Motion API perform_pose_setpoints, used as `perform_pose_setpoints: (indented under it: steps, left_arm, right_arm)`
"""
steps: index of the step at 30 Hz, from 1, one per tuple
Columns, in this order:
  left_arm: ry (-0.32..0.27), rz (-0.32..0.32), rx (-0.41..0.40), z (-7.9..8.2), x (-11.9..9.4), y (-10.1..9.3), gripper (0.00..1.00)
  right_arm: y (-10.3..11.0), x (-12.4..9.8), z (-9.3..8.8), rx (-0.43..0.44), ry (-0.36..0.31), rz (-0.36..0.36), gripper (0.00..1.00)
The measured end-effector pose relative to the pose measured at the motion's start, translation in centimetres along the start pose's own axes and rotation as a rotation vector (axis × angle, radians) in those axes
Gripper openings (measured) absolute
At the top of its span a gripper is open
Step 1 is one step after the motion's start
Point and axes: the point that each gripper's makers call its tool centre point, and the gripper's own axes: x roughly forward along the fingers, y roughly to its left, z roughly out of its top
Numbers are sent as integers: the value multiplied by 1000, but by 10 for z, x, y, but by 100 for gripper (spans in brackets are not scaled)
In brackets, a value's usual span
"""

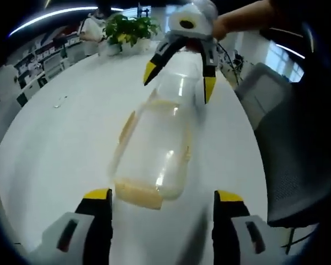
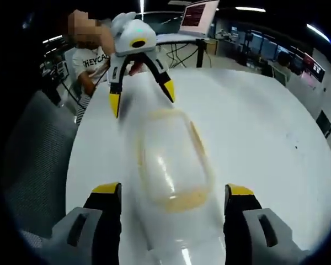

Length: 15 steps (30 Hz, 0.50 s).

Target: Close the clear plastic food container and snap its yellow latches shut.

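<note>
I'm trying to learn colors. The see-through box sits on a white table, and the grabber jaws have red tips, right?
Almost. The jaw tips are yellow, not red, as the left gripper view shows on the right gripper. The rest is right: the clear container sits on the white table.

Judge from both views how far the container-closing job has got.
Done: the clear plastic food container lies on the white round table with its lid apparently on. In hand: the left gripper and right gripper, jaws open, flank opposite ends. Left: whether its yellow latches are snapped is too blurred to tell.
</note>
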Motion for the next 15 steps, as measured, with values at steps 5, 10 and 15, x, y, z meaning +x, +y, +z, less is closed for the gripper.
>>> perform_pose_setpoints:
  steps: [5, 10, 15]
  left_arm:
    - [32, -16, 7, -6, 3, 8, 66]
    - [54, -14, 30, -7, 4, 15, 64]
    - [64, -24, 26, -8, 6, 17, 61]
  right_arm:
    - [-4, 3, -4, -5, 28, 8, 66]
    - [-8, 7, -11, -11, 76, 16, 57]
    - [-8, 11, -16, -15, 110, 31, 53]
